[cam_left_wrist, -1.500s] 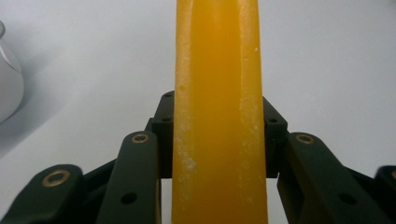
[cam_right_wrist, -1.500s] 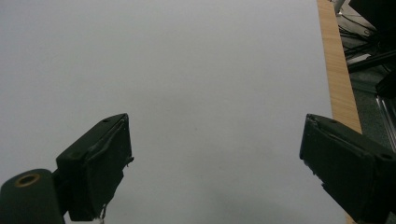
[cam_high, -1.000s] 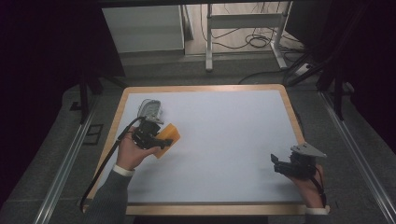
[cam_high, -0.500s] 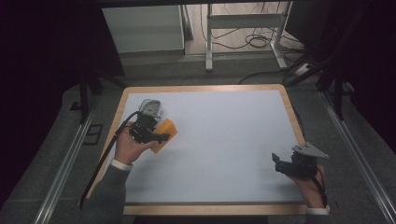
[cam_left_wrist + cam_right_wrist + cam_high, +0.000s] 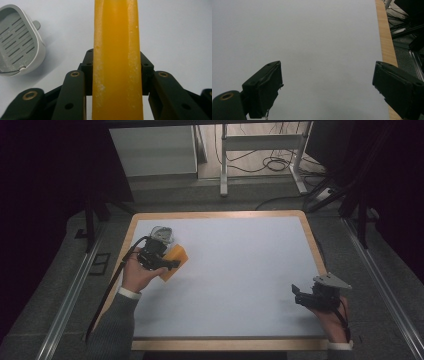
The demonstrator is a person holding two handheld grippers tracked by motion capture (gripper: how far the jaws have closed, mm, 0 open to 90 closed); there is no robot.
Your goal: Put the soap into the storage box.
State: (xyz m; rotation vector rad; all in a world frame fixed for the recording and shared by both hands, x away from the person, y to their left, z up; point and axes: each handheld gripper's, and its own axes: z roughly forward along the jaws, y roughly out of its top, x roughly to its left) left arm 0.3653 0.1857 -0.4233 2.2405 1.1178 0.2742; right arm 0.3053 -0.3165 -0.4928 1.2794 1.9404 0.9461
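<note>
A dim workroom with cables on the floor surrounds the white, wood-edged tabletop (image 5: 240,270), which I keep nearly bare so the work has room. On its far left corner area sits a grey slatted soap dish (image 5: 162,234), lying flat with its drain grooves facing up, apparently ready to receive something. Just beside it, on the side nearer me, my left hand-held gripper (image 5: 159,261) pinches an orange bar of soap (image 5: 176,260); in the left gripper view the bar (image 5: 117,60) runs straight up between the black jaws, which press on its two long flanks. I judge that grip is chosen because the flanks give flat, parallel faces, so the slick bar is less likely to twist or slide out. The dish (image 5: 18,42) shows off to the left of the bar in that view, close but apart from it, so the soap is not yet lined up over it. My right hand-held gripper (image 5: 300,294) rests low near the tabletop's right edge, its jaws spread wide with nothing between them, parked well apart so it stays out of the left hand's way.
</note>
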